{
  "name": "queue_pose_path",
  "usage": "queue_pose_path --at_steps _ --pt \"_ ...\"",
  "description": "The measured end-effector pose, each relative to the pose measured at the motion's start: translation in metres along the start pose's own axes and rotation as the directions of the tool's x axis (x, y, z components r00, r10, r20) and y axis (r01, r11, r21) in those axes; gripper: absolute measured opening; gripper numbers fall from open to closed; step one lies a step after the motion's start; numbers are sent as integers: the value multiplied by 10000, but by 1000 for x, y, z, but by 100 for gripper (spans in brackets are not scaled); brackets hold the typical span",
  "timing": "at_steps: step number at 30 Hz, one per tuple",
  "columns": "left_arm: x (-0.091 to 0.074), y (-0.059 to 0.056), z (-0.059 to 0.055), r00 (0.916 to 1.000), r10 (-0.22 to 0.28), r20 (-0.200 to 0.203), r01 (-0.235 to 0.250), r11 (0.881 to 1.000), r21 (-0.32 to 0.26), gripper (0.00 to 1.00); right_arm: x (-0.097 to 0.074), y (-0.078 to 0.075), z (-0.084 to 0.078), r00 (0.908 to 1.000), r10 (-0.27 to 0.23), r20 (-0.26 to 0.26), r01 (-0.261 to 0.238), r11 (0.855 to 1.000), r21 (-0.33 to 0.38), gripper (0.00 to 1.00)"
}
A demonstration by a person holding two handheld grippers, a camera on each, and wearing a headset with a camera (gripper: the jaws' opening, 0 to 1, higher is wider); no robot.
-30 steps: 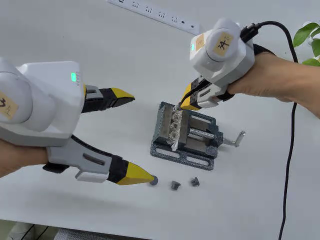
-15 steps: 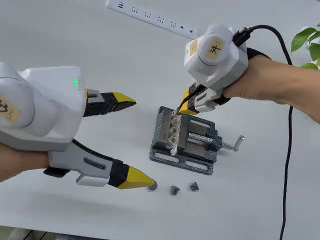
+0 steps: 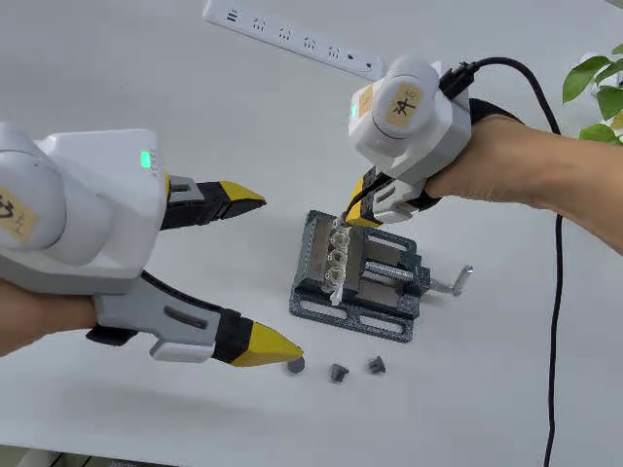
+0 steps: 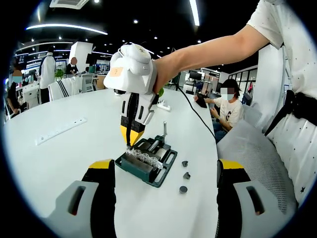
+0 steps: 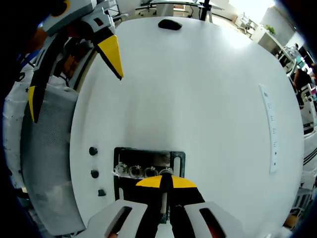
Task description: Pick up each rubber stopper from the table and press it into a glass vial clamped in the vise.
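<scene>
**Right gripper closed over the vise, left gripper spread beside the loose stoppers**

The right gripper (image 3: 362,210) points down at the far end of the vise (image 3: 375,302), its yellow-tipped jaws drawn together right over the last glass vial in the row of vials (image 3: 337,259) clamped there. In the right gripper view the tips meet above that vial's mouth; whether a stopper is pinched between them cannot be told.

The left gripper (image 3: 280,272) is spread wide and grasps nothing. In its own view the vise sits straight ahead, between the two jaws. Three dark rubber stoppers (image 3: 338,371) lie on the white table (image 3: 195,88) in a short line – the nearest one just past the tip of the left gripper's lower jaw, all apart from the vise base.

Each gripper carries a tan sticker (image 3: 404,100) with a black handwritten mark, too loose to read. A white power strip (image 3: 292,37) lies beyond the right gripper, and a black cable (image 3: 557,263) trails from that gripper's rear.
</scene>
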State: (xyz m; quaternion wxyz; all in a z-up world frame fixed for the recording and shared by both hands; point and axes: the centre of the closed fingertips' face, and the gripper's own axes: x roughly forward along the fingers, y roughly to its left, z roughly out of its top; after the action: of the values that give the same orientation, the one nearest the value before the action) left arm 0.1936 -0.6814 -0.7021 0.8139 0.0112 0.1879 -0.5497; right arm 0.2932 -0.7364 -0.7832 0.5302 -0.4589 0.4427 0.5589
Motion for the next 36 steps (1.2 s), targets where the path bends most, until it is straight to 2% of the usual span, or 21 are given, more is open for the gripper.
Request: queue_pose_path --at_steps 6,14,16,18,22,26,28,30,36 --pt "1 0 1 10000 -15 26 15 10000 16 84 0 1 0 9999 58 109 -60 9998 200 0" --pt "2 -1 2 10000 -24 45 24 10000 -14 84 -1 0 -2 9999 81 -91 -80 9999 87 0" --pt "2 0 2 10000 -14 54 14 10000 -66 84 2 1 2 9999 129 74 -130 9997 206 0" --pt "1 0 2 10000 -2 49 2 10000 -30 84 1 0 2 9999 140 -95 -139 9999 90 0" --pt "-1 2 3 9999 49 104 -48 9999 -113 83 1 0 1 9999 86 -62 -86 10000 36 0" --pt "-2 3 1 10000 84 44 -83 9999 -131 83 0 0 2 9990 188 404 -219 9967 776 0" --pt "-2 2 2 9999 68 85 -66 9998 -178 83 0 -2 -1 9983 203 547 -245 9966 783 0" --pt "-2 2 1 10000 77 41 -76 9999 -135 83 0 -2 1 9963 189 836 -296 9911 1296 0" --pt "-1 3 1 10000 69 50 -68 9998 -171 82 0 -3 -1 9922 169 1235 -351 9886 1467 0"
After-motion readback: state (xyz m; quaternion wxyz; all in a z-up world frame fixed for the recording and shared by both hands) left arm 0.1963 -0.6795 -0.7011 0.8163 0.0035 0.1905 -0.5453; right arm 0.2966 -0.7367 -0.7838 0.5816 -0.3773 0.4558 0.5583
